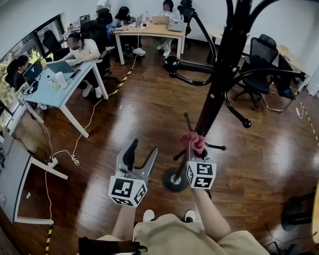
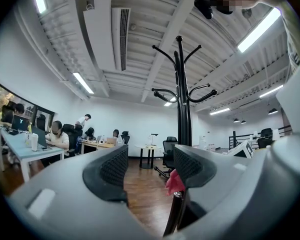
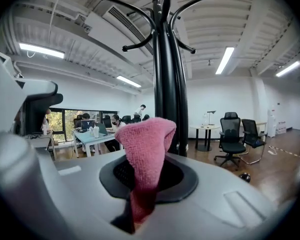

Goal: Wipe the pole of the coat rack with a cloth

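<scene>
Right gripper (image 3: 149,178) fingers (image 3: 176,178) pinch cloth (image 3: 146,149) beside pole (image 1: 225,62) | left gripper (image 2: 150,168) fingers (image 2: 112,170) spread | head view crops pole top

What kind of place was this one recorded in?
Most likely an open-plan office: people sit at desks with laptops, office chairs stand on the wooden floor, and strip lights run along the ceiling.

- An open-plan office: people (image 1: 84,49) sit at long desks (image 1: 69,86) with laptops (image 1: 59,67).
- Black swivel chairs (image 1: 261,57) stand on the wood floor (image 1: 143,110) (cables (image 1: 93,118) trail across it).
- Strip lights (image 2: 84,83) and an air duct (image 2: 107,29) line the bare ceiling (image 2: 155,14).
</scene>
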